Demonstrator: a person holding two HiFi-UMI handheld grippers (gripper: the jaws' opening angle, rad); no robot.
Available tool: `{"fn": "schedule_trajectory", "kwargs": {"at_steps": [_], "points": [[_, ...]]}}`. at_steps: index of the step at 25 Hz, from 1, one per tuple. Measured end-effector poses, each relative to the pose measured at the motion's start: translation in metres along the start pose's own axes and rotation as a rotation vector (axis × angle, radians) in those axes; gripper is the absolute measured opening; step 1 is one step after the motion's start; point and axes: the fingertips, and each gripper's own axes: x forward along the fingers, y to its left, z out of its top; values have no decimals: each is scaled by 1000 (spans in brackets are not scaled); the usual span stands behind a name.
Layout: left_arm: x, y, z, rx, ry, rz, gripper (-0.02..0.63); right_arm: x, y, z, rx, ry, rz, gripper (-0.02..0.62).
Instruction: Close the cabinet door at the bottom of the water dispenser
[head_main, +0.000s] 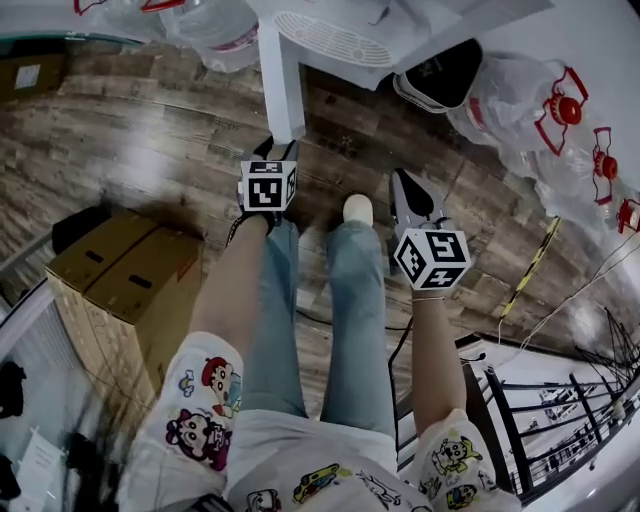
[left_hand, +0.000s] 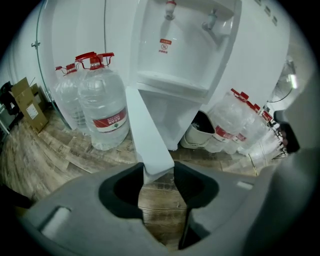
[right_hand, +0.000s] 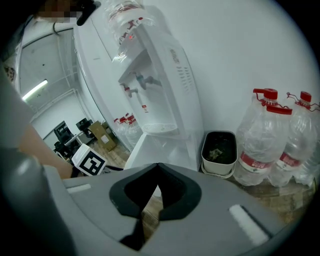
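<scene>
White panel door (left_hand: 145, 130), thin and stiff, likely light on its hinge, juts from the dispenser (left_hand: 210, 65) at frame centre; left gripper (left_hand: 159, 170) clasps its free edge, the sensible hold; right gripper (right_hand: 157, 170) pinched closed, empty.

The right hand-held gripper (right_hand: 157, 170) has its jaws together with nothing between them, pointing toward the white water dispenser (right_hand: 150, 75) and its open cabinet door (right_hand: 142, 149). A bin (right_hand: 219, 150) and water bottles (right_hand: 265, 145) stand to the right.
</scene>
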Motion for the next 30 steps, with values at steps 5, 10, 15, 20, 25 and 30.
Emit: {"fn": "schedule_trajectory", "kwargs": {"at_steps": [5, 10, 15, 20, 25, 30], "points": [[4, -25, 6, 46, 32, -10, 187, -9, -19, -1, 35, -18, -6, 12], [14, -46, 15, 99, 64, -20, 179, -13, -37, -3, 76, -28, -19, 11], [29, -72, 29, 142, 80, -27, 155, -23, -54, -3, 104, -36, -28, 12], [45, -99, 48, 173, 84, -50, 146, -30, -79, -5, 155, -49, -70, 11], [59, -120, 65, 223, 97, -79, 146, -30, -97, -8, 205, -62, -107, 12], [68, -134, 79, 263, 100, -99, 144, -27, -104, -3, 230, -79, -115, 11]]}}
